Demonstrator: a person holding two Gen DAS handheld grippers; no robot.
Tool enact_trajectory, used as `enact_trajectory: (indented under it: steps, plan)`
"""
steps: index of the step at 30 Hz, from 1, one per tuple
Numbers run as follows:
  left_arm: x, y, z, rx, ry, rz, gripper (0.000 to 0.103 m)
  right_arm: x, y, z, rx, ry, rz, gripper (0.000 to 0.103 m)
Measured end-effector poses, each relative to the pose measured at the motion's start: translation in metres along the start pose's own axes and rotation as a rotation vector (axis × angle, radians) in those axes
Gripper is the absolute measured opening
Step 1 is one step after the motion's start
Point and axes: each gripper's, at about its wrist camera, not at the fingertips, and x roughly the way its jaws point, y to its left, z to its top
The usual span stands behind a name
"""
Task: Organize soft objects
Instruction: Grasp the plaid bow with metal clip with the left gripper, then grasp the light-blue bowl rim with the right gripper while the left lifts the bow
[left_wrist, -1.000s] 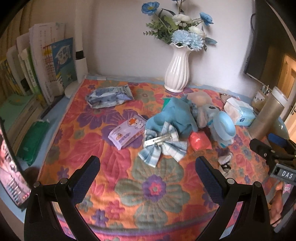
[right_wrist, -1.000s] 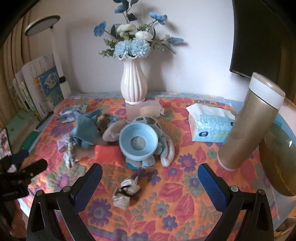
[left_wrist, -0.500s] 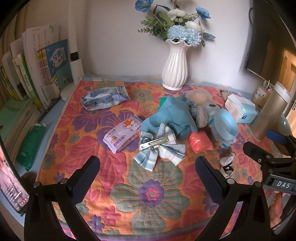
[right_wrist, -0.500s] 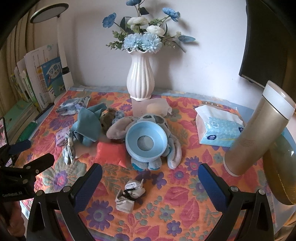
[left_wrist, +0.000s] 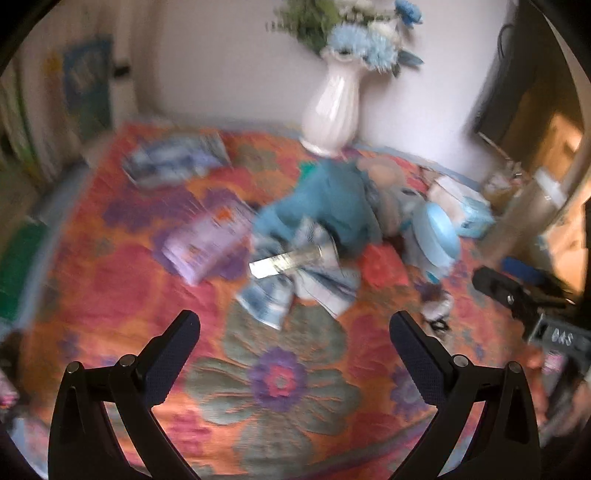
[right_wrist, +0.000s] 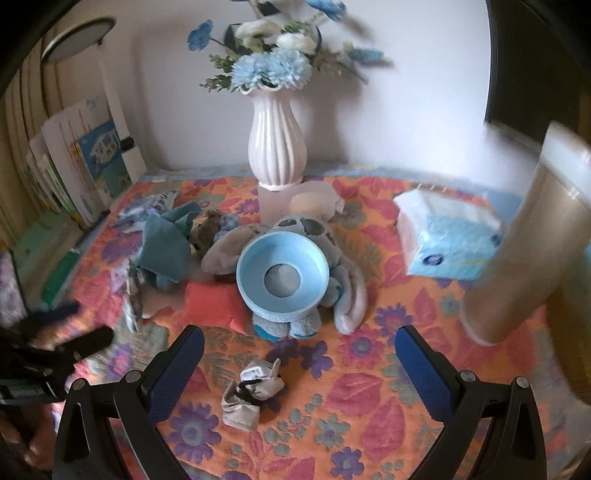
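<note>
blue-padded left gripper (left_wrist: 294, 328) and right gripper (right_wrist: 299, 345) both gaped wide, empty; the right one hung over a crumpled sock (right_wrist: 253, 391) on the quilt (right_wrist: 369, 406).

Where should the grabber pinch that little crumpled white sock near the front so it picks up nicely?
Probably pinch the sock across its bunched middle, where the dark band gathers it. Come straight down from above with the right gripper, whose jaws are wide open just in front of it. It lies flat and floppy on the quilt.
</note>
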Motion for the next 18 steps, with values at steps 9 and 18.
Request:
enact_trajectory:
  steps: [9,18]
  plan:
    - [0.038,0.016,0.026,-0.067,0.059,-0.085,0.100,0.028,-0.008,0.022,-0.013,0.037,0.054,0.102]
    - [0.053,0.012,0.029,-0.045,0.077,-0.117,0.047,0.064,-0.002,0.034,-0.039,0.102,0.069,0.083]
